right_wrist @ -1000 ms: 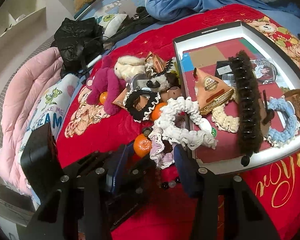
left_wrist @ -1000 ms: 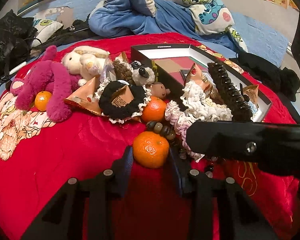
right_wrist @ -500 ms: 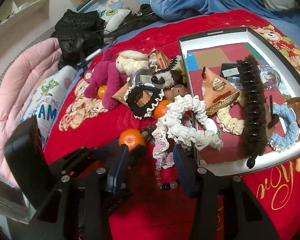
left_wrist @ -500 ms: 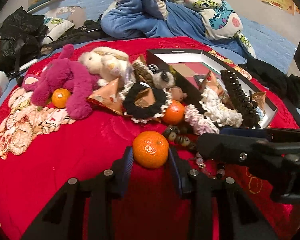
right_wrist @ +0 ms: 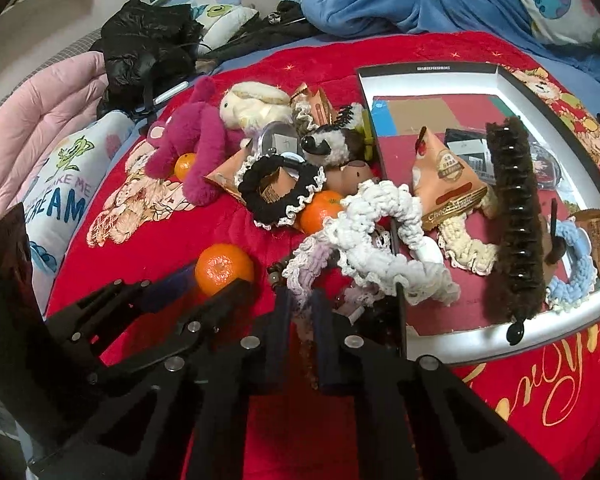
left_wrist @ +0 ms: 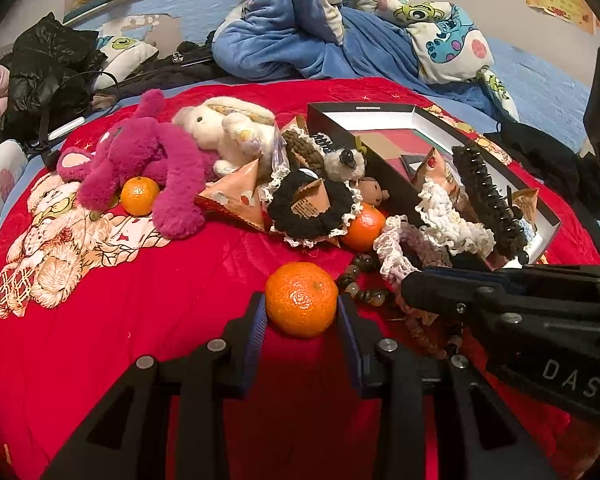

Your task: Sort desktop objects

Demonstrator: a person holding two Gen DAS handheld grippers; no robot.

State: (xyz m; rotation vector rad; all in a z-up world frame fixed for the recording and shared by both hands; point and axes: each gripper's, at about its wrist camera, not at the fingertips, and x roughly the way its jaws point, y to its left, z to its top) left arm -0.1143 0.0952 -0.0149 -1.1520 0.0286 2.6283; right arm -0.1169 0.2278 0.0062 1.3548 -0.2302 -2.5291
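My left gripper (left_wrist: 301, 308) has its fingers (left_wrist: 256, 320) partly open, clamped on a tangerine (left_wrist: 301, 299) over the red bed cover (left_wrist: 140, 312). My right gripper (right_wrist: 302, 304) has its fingers nearly closed, pinching the lacy pink scrunchie (right_wrist: 306, 268) just beside the tray (right_wrist: 480, 340). A white scrunchie (right_wrist: 380, 240) drapes over the tray edge. 2 more tangerines (left_wrist: 139, 195) sit by the plush toys (left_wrist: 156, 160).
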